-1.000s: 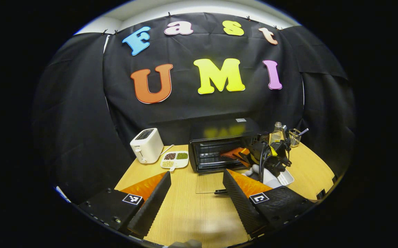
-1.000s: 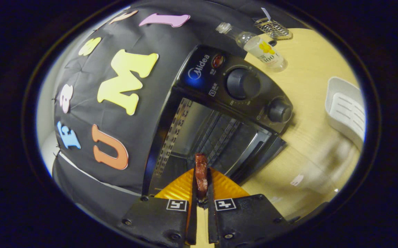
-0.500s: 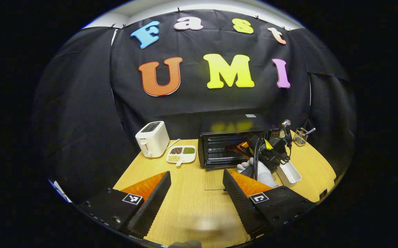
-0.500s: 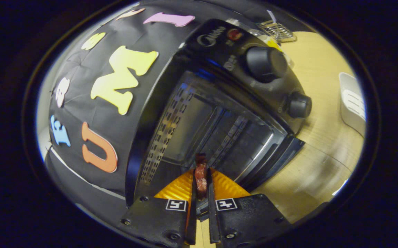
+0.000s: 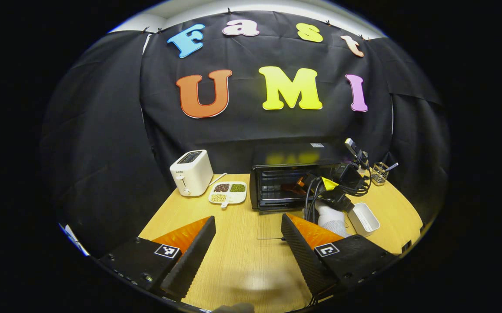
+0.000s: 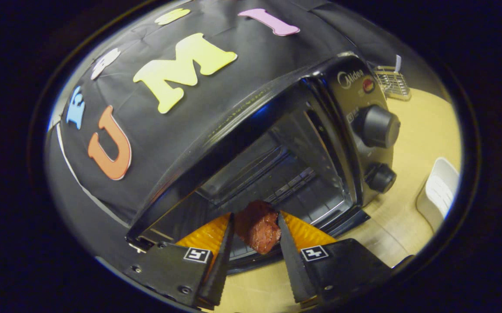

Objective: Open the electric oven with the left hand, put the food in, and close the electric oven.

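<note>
We saw the meat [image 6: 259,228] at the oven [image 6: 277,143] mouth, between the right gripper [image 6: 255,237] fingers, spread; touch unclear; it looked soft, light, greasy; pinch its middle; left gripper [image 5: 246,243] gaped empty.

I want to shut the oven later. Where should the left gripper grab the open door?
Probably the dark handle on the front edge of the oven door, coming from the front with the left gripper. The door lies folded down flat, so that edge is nearest.

Black oven [image 6: 277,130], reddish-brown food [image 6: 259,226], white toaster [image 5: 191,172], pale wooden table [image 5: 237,256].
</note>
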Available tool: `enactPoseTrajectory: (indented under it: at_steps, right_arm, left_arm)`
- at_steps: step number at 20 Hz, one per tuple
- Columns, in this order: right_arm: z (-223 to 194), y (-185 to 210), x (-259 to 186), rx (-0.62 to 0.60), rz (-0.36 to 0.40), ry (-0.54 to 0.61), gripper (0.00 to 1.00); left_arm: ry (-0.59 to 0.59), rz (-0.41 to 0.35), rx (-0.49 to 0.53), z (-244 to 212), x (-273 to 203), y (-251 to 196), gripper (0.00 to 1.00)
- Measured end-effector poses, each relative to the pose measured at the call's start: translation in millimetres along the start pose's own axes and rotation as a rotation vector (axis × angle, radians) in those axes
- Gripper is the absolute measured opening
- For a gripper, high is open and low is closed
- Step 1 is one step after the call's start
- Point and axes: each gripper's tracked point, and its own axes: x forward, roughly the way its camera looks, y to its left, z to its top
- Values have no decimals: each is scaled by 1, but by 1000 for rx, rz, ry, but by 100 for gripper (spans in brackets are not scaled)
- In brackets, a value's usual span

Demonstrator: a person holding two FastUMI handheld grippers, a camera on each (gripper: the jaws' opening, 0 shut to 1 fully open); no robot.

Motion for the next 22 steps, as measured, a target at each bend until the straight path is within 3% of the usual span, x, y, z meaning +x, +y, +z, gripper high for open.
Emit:
enactPoseTrajectory:
  at_steps: [6,10,14,18,22]
  right_arm:
    - [11,0,-19,-154,39,-42,94]
    - [27,-6,-42,-200,67,-48,96]
    - [41,4,-84,-259,156,22,96]
    - [73,-6,-152,-412,157,9,96]
    - [117,-26,-225,-579,107,-42,98]
  left_arm:
    - [-24,10,4,7,5,-1,97]
    - [-32,25,12,7,4,1,97]
    - [-41,25,17,5,2,-1,97]
    - [-54,25,15,6,-1,-7,97]
    - [-56,8,13,-2,4,-19,97]
